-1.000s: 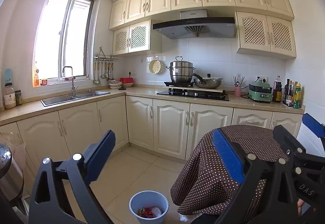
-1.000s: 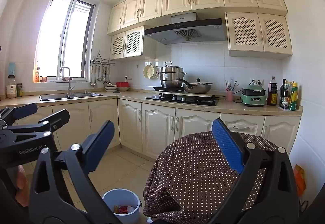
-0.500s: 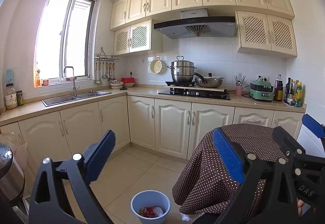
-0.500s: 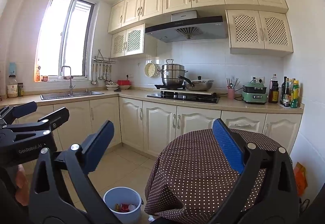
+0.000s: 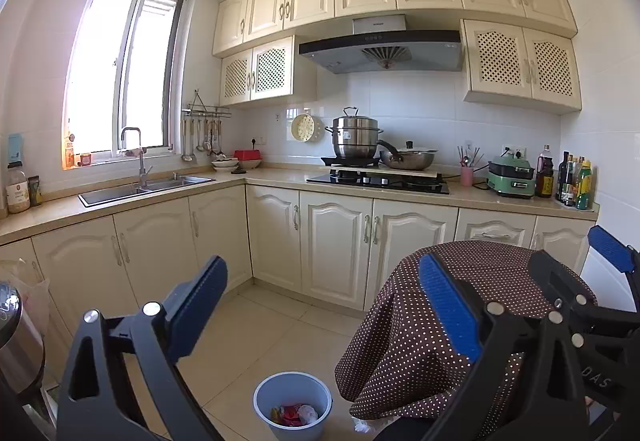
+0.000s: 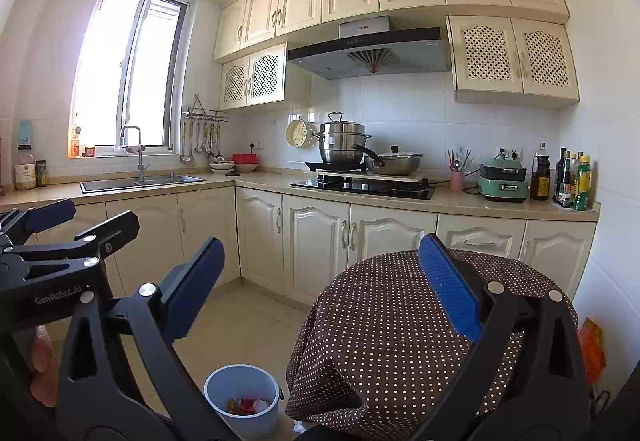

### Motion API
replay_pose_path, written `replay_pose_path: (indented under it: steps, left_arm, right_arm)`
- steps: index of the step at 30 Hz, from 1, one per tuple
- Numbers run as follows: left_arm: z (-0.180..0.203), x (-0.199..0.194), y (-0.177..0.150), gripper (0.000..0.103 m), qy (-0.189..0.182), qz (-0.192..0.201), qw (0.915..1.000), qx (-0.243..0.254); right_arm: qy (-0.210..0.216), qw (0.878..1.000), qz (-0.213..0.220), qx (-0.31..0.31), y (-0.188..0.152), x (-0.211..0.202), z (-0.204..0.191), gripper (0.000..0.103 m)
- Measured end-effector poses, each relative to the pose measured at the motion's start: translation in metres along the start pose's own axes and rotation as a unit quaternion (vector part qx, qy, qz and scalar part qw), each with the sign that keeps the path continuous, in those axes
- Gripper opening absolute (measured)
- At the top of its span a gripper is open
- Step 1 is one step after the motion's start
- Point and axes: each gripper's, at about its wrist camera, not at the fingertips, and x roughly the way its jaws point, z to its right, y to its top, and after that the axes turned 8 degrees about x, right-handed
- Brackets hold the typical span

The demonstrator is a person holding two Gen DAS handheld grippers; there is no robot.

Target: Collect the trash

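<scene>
Left wrist view: the pale blue trash bin sits on the floor beside the polka-dot tabletop, below both wide, empty claws, the left claw nearer than the right claw.

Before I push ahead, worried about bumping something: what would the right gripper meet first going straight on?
Probably the lower cabinet doors under the stove. The open right gripper points there; the polka-dot table lies right of that line, though depth is unclear.

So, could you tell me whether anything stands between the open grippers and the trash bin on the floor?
Nothing visible does. The blue trash bin sits on bare tile beside the polka-dot tablecloth, below the open left gripper and right gripper.
</scene>
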Motion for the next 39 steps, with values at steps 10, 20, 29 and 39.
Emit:
replay_pose_path:
  steps: [10,20,29,39]
  left_arm:
    - [-0.0002,0.0016,-0.0011,0.095,-0.001,-0.002,1.0,-0.001]
    - [-0.0026,0.0044,-0.0016,0.095,-0.001,-0.003,1.0,-0.004]
    - [-0.0029,0.0057,-0.0014,0.095,-0.002,-0.003,1.0,-0.004]
    - [0.0003,0.0069,-0.0038,0.095,-0.005,-0.007,1.0,-0.005]
  right_arm:
    - [0.001,1.0,-0.003,0.002,-0.0037,-0.0003,-0.0018,0.096]
    - [0.002,1.0,-0.004,0.001,-0.0032,0.0012,-0.0025,0.096]
    - [0.004,1.0,-0.005,0.0,-0.0039,0.0014,-0.003,0.096]
    - [0.004,1.0,-0.007,-0.002,-0.0019,0.0042,-0.0033,0.096]
